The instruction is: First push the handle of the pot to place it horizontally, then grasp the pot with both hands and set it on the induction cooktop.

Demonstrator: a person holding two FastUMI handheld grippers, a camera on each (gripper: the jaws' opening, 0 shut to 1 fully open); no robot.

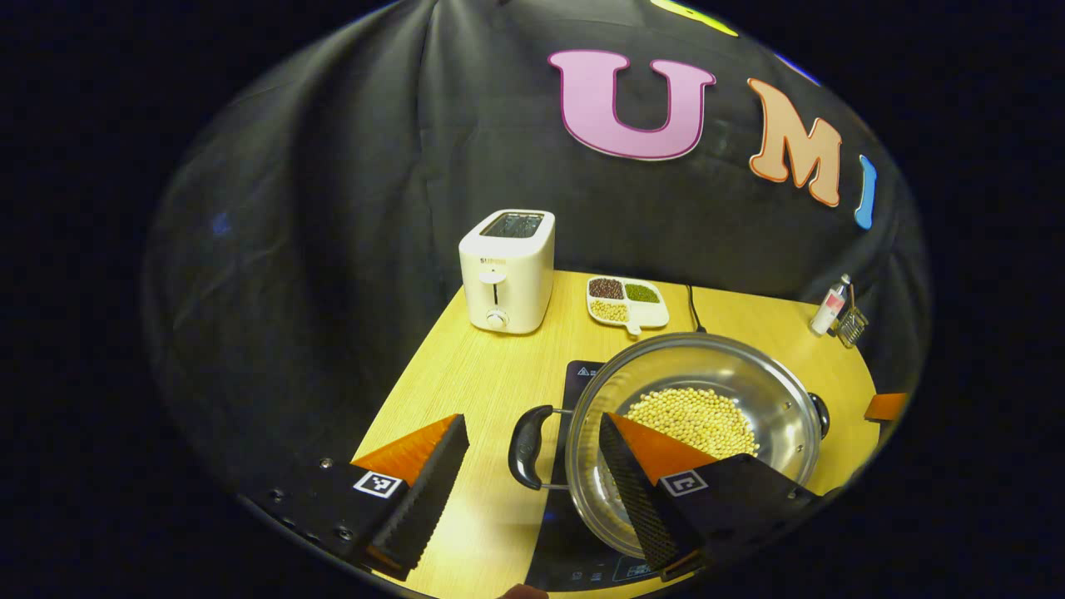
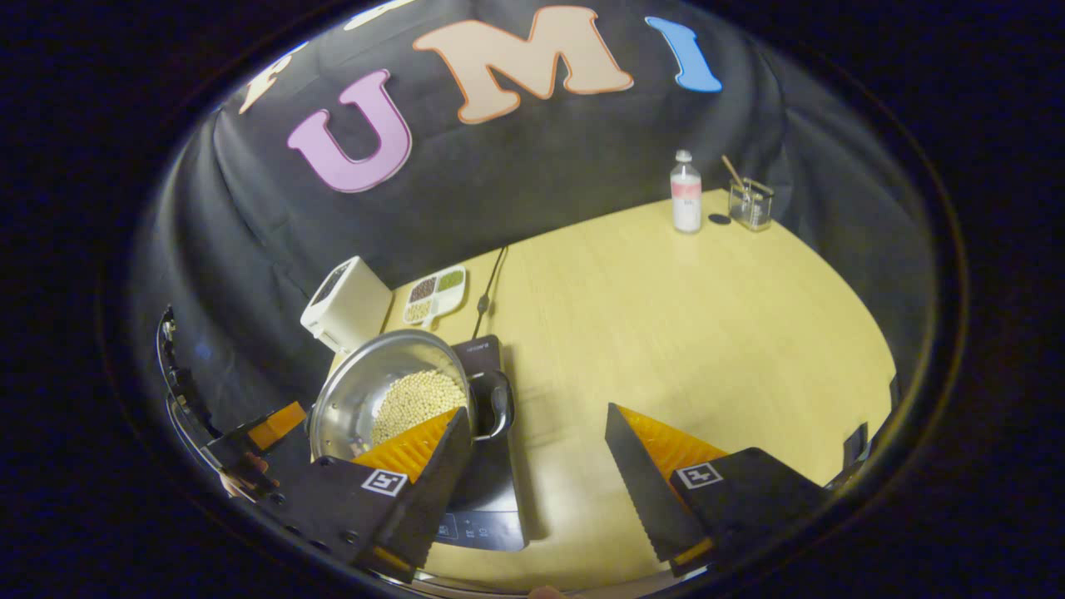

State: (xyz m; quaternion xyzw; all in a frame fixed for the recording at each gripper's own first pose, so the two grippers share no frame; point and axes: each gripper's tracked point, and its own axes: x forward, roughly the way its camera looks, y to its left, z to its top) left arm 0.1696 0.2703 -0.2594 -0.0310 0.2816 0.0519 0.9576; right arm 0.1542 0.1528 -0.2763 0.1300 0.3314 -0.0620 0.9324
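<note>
A steel pot (image 1: 774,416) with soybeans in it stands on the black induction cooktop (image 1: 582,372). Its black loop handles point left (image 1: 527,446) and right (image 1: 820,413). My left gripper (image 1: 532,423) is open wide, and the left handle lies between its fingers without touching them. In the right gripper view the pot (image 2: 366,387) sits at lower left on the cooktop (image 2: 489,507). My right gripper (image 2: 537,414) is open, its left finger (image 2: 433,482) close beside the pot's near handle (image 2: 497,403). The other gripper (image 2: 268,428) shows past the pot.
A white toaster (image 1: 507,270) and a divided dish of beans (image 1: 626,301) stand at the back of the wooden table (image 1: 466,374). A cord (image 1: 692,308) runs back from the cooktop. A small bottle (image 2: 686,193) and a glass holder (image 2: 751,204) stand far right.
</note>
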